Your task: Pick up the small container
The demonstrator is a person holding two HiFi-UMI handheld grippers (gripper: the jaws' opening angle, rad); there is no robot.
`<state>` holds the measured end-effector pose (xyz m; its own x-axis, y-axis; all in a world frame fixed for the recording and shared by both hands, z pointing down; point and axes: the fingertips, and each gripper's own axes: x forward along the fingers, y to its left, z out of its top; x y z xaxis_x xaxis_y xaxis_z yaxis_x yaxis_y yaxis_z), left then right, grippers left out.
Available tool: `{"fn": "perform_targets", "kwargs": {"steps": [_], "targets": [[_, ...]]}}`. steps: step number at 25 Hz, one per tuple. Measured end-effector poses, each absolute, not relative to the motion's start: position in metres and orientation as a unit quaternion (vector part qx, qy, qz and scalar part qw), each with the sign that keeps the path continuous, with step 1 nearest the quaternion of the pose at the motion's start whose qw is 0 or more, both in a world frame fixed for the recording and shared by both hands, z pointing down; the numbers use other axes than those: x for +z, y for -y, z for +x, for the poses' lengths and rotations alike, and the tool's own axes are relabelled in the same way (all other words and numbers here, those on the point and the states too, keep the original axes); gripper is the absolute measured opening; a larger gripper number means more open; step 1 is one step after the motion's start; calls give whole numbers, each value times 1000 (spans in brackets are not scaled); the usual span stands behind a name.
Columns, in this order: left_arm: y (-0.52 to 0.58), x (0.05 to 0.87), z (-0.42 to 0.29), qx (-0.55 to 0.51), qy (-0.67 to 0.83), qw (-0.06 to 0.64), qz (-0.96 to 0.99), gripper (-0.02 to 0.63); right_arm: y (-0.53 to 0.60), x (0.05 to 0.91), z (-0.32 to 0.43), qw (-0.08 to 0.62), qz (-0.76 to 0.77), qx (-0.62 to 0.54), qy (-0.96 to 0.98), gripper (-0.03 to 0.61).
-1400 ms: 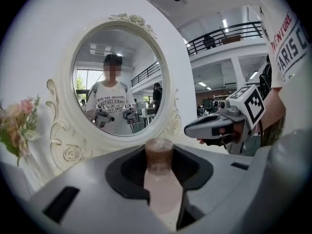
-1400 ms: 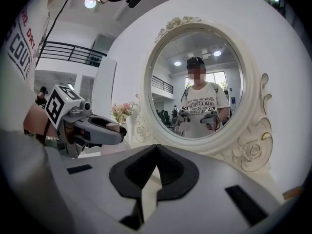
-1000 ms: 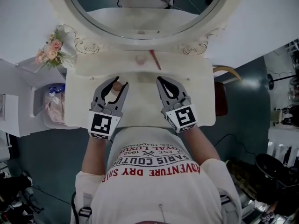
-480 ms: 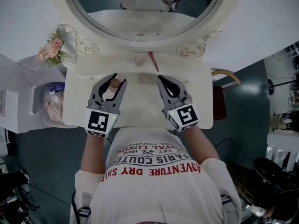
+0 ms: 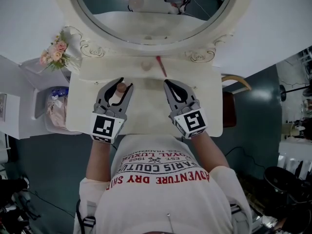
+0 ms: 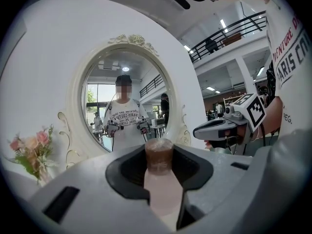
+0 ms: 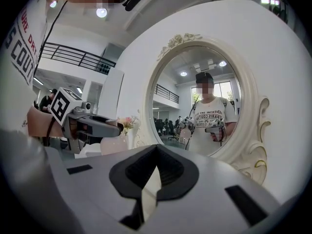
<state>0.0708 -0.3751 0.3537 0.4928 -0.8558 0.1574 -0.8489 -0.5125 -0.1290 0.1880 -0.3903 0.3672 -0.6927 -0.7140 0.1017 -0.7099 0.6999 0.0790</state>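
The small container (image 5: 117, 94) is a pale pink bottle with a brown cap (image 6: 159, 155). My left gripper (image 5: 124, 84) is shut on it above the left half of the cream dressing table (image 5: 146, 111). In the left gripper view the bottle (image 6: 163, 191) stands between the two pads with its cap towards the mirror. My right gripper (image 5: 166, 83) hovers over the table's right half, shut, with nothing in it (image 7: 156, 147). Each gripper shows at the side of the other's view, the right gripper (image 6: 219, 128) and the left gripper (image 7: 92, 126).
An oval mirror (image 5: 151, 9) in a carved cream frame stands at the back of the table. A red stick (image 5: 161, 65) and a small round object (image 5: 146, 64) lie below it. Pink flowers (image 5: 54, 52) stand at the left, above a bin (image 5: 56, 108).
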Motion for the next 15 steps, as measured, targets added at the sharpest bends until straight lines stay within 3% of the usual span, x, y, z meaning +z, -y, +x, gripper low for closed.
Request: {"fn": "perform_targets", "kwargs": {"steps": [15], "targets": [[377, 356, 65, -106, -489, 23, -865, 137, 394, 366, 176, 64, 389, -15, 919, -2]]}}
